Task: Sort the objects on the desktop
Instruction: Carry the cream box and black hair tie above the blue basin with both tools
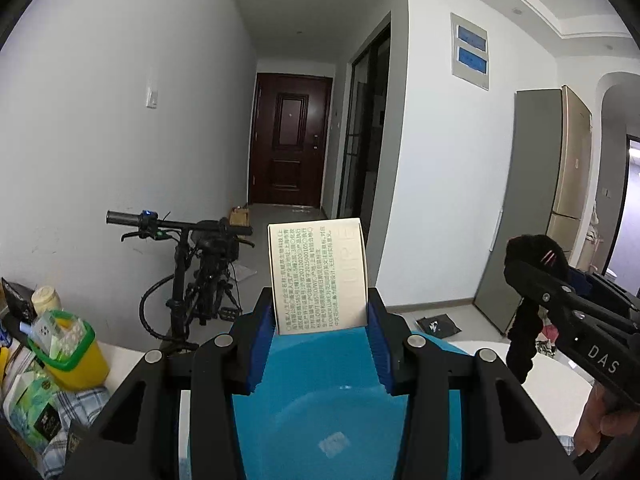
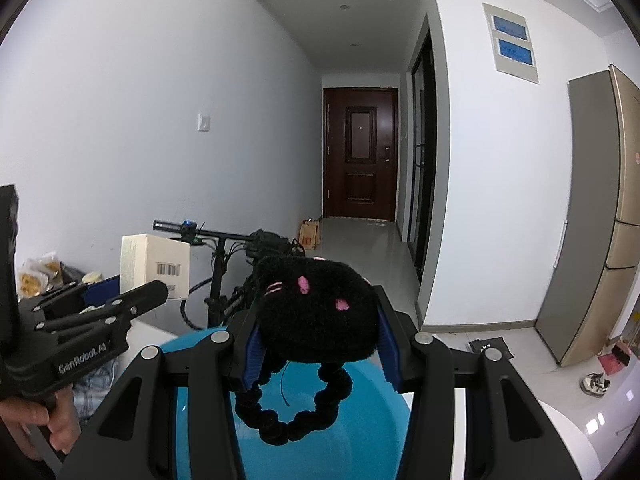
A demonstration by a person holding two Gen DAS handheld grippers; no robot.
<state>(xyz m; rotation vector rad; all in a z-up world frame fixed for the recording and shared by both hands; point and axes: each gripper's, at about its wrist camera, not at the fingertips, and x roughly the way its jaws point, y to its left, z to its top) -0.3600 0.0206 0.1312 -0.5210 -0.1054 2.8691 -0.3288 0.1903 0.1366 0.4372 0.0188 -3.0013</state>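
While above blue basin (image 1: 320, 408) | left tongs (image 1: 320, 312) clamp box (image 1: 318, 276) | right tongs (image 2: 318, 344) clamp black scrunchie (image 2: 316, 312) (fuzzy)

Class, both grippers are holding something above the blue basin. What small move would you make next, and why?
Probably lower the left gripper and release its cream box into the blue basin. The box is clamped upright directly above the basin, and the right gripper, holding the black plush hair tie, is beside it, also over the basin.

Left gripper (image 1: 320, 316) raised, level, 2 fingers clamped on cream box (image 1: 318, 276). Right gripper (image 2: 318, 328) raised alongside, fingers pinching black plush hair tie (image 2: 316, 312).
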